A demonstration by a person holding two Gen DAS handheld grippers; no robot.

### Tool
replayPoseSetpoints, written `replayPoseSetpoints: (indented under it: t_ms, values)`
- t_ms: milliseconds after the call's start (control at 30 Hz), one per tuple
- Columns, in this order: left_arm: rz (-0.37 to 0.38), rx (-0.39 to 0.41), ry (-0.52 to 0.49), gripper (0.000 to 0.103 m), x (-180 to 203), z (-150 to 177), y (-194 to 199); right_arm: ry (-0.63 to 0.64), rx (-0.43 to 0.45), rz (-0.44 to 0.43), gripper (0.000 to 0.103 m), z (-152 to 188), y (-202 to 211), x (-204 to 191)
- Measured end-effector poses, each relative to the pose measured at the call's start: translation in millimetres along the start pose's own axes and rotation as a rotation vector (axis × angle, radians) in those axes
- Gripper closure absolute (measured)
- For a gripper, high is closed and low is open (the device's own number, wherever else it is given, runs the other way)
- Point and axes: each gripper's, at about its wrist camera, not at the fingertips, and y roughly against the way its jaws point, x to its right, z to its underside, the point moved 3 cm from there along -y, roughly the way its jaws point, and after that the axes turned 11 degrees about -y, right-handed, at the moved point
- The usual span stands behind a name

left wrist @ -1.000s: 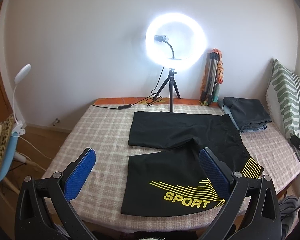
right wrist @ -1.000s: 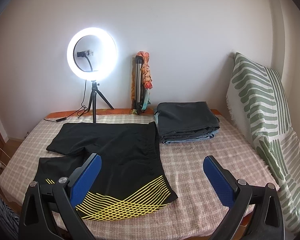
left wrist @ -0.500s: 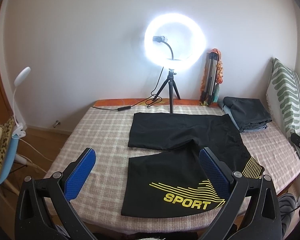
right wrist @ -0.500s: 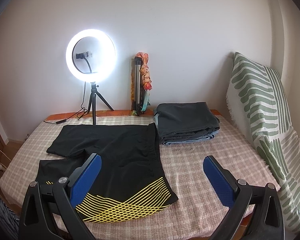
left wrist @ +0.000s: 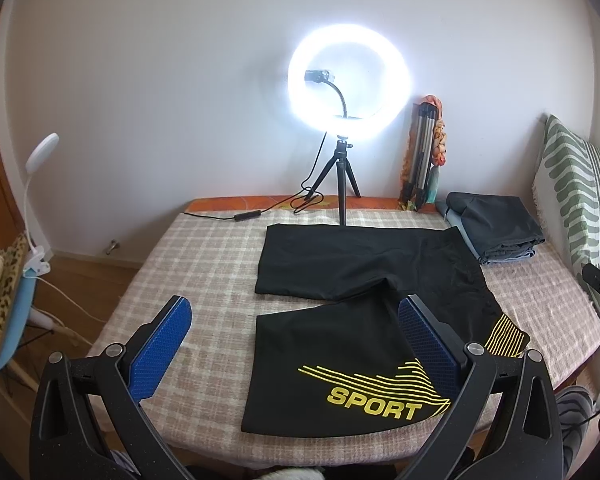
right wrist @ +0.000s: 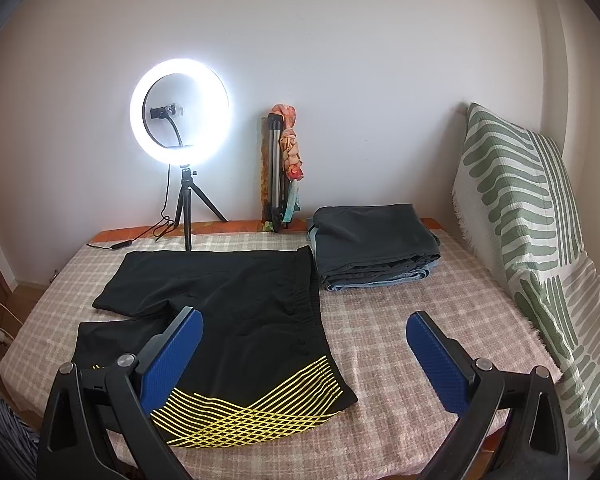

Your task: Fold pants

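Note:
Black sport shorts (left wrist: 340, 288) with yellow lines and the word SPORT lie spread flat on the checked tablecloth (left wrist: 204, 264), legs to the left, waistband to the right. They also show in the right wrist view (right wrist: 236, 312). My left gripper (left wrist: 294, 332) is open and empty, held above the near table edge over the near leg. My right gripper (right wrist: 304, 344) is open and empty, above the near waistband corner. Neither touches the cloth.
A lit ring light on a tripod (left wrist: 344, 184) with its cable stands at the back edge. A folded tripod (right wrist: 278, 176) leans on the wall. A stack of folded dark pants (right wrist: 372, 248) lies at the back right. A green-striped cushion (right wrist: 520, 208) lines the right side.
Both grippers have drifted slightly back and up; the table looks a little smaller in both views. The shorts have not moved.

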Motion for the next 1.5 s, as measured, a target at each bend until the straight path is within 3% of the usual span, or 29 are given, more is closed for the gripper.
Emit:
replayPoseSetpoints:
  t_ms: [767, 1067, 1333, 1500]
  values:
    - [0.031, -0.02, 0.012, 0.0, -2.7, 2.9, -6.7, -0.002, -0.004, 0.0, 0.0, -0.7, -1.8, -1.0]
    - [0.047, -0.026, -0.044, 0.002, 1.1, 2.8, -14.5, 0.011, -0.018, -0.015, 0.0, 2.1, -9.2, -2.7]
    - [0.087, -0.062, -0.132, 0.022, -5.2, 10.0, -35.4, 0.088, -0.041, -0.064, 0.003, 6.1, -18.0, -4.7]
    - [0.125, -0.084, -0.202, 0.048, -8.0, 19.3, -50.0, 0.146, -0.076, -0.099, 0.013, 7.4, -25.7, 0.1]
